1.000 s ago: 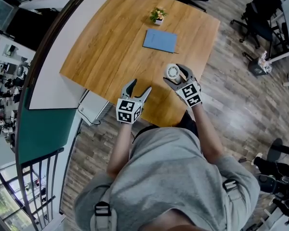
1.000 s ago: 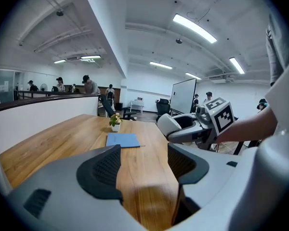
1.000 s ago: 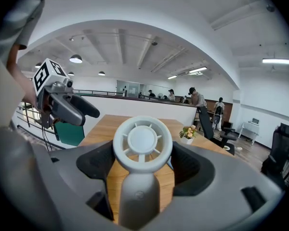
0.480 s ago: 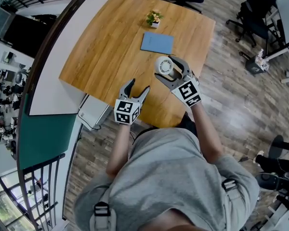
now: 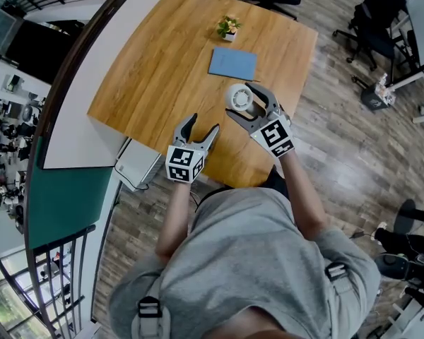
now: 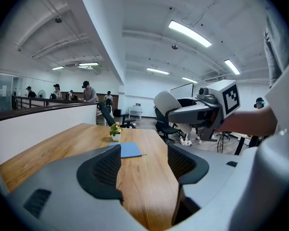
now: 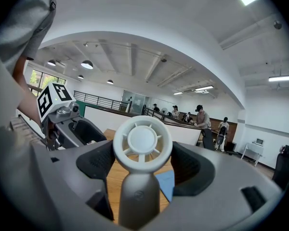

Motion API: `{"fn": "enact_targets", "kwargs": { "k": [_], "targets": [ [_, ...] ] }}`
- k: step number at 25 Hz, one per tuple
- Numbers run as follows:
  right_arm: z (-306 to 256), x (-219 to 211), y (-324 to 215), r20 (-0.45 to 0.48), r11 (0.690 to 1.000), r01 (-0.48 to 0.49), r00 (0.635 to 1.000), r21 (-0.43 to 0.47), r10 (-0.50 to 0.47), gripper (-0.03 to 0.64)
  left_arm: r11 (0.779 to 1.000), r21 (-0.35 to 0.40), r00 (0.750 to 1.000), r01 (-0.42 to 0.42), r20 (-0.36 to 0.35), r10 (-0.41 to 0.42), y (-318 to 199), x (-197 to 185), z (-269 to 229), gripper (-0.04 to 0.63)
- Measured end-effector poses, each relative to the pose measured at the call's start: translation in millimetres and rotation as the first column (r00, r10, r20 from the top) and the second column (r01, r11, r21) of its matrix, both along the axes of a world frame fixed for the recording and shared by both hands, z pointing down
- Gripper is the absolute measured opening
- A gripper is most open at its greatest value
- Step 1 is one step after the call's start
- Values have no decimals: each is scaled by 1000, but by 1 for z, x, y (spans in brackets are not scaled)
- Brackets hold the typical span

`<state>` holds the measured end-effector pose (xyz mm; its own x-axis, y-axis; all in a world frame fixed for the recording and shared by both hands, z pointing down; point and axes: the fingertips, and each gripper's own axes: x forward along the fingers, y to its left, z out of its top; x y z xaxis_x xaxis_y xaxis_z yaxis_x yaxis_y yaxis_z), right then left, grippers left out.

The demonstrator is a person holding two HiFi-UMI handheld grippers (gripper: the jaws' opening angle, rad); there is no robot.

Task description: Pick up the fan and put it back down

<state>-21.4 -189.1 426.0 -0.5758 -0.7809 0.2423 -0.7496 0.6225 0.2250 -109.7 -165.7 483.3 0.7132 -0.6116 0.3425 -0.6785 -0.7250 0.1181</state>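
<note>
Right gripper (image 5: 242,102) is clamped on the white fan (image 7: 142,141) by its stem, head upright. The fan seems lifted just off the counter (image 5: 155,69), ready to set down. Left gripper (image 5: 202,127) hovers at the near edge, jaws apart and empty. A blue notebook (image 5: 232,63) and a small plant (image 5: 228,26) lie beyond, leaving the drop spot free.

The table (image 5: 155,69) lies bare left of the blue notebook (image 5: 232,63), potted plant (image 5: 228,26) and held fan (image 5: 238,97).
</note>
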Motion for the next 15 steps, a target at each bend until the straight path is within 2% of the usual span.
{"fn": "enact_targets", "kwargs": {
  "k": [15],
  "targets": [
    [15,5,-3,-5,1000,-18,1000,-20,18,373,1000,-6,1000,-15,6,15,-4,1,6,310]
  ]
}}
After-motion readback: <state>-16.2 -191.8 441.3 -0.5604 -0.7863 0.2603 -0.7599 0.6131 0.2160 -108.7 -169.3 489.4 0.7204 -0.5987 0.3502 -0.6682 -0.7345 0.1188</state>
